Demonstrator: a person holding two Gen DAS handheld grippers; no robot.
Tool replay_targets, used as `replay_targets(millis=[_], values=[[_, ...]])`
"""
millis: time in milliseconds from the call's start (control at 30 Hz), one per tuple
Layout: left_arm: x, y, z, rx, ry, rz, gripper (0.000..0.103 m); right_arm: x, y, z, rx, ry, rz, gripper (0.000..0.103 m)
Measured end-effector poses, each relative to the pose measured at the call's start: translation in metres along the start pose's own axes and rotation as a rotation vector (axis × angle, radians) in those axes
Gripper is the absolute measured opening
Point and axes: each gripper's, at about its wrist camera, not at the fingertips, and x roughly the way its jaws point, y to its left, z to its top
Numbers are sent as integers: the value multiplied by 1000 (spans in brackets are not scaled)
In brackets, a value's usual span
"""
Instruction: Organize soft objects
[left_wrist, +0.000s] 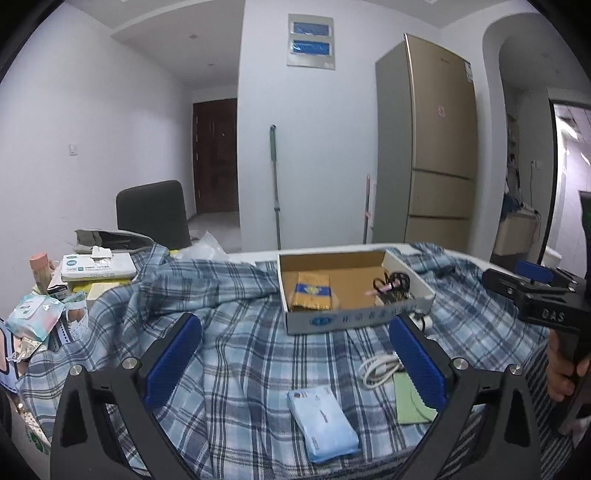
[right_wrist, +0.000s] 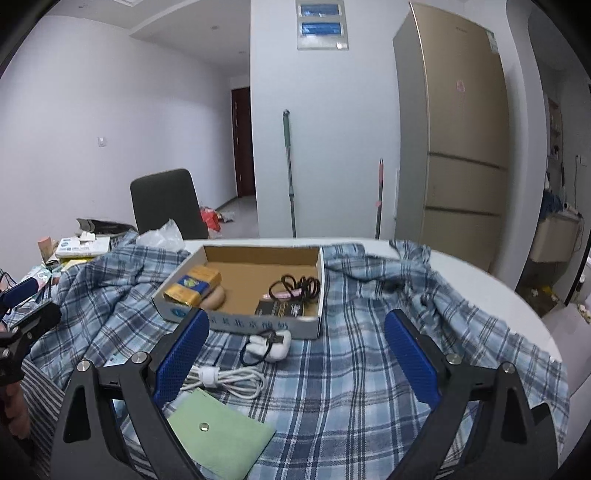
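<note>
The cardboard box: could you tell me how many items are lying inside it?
4 in the cardboard box: gold-and-blue packet left, tan round object beside it, black hair ties right, dark packet front right. More may be hidden.

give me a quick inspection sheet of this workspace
surface: white table under a rumpled plaid shirt
job's things: tissue pack, green pouch, box part filled
clutter: packets and papers piled at left
grippers: left gripper and right gripper open, holding nothing
cables: coiled white cable, white charger
surroundings: fridge, chair, mop
</note>
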Motion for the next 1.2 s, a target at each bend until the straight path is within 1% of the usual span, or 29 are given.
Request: replay_targets(millis=[100,167,200,300,367,400,467,567,633,667,767,833,933,1000,1067,1200], values=[[2,-1,0,-7,33,-4,103,8,-4,-5,31,42,25,95],[2,0,1,-32,69,-15,103,8,-6,-6,39,45,31,95],[3,-1,2,-45,96,-24,103,7,-7,-6,42,43,30,95],[12,-8,1,-46,202,15,103,4,-6,-6,36,33,19,95],[22,-15,-3,-41,295,-17,103,4,-3,-6,26,33,17,95],[25,-18,-5,-41,313,-24,103,3,-2,-7,23,33,25,95],[31,-24,-8,-33,339,-9,103,3,-3,-8,24,32,29,95],[40,-28,-13,-51,351,7,102,2,-6,-8,38,32,33,95],[48,-28,-15,-72,372,12,94,2,-8,-8,48,30,38,95],[54,-29,-16,-73,393,18,93,1,-9,-8,51,30,40,95],[61,-27,-20,-74,417,23,87,0,-9,-8,54,27,36,95],[66,-27,-26,-63,439,10,87,0,-9,-8,52,29,41,95],[71,-29,-37,-52,487,-5,78,4,-10,-9,55,50,57,95],[73,-27,-41,-58,507,-9,77,5,-10,-10,58,60,59,95],[75,-25,-44,-72,516,-7,70,6,-9,-10,57,60,58,95],[80,-23,-47,-87,544,-14,59,6,-9,-10,57,61,56,95]])
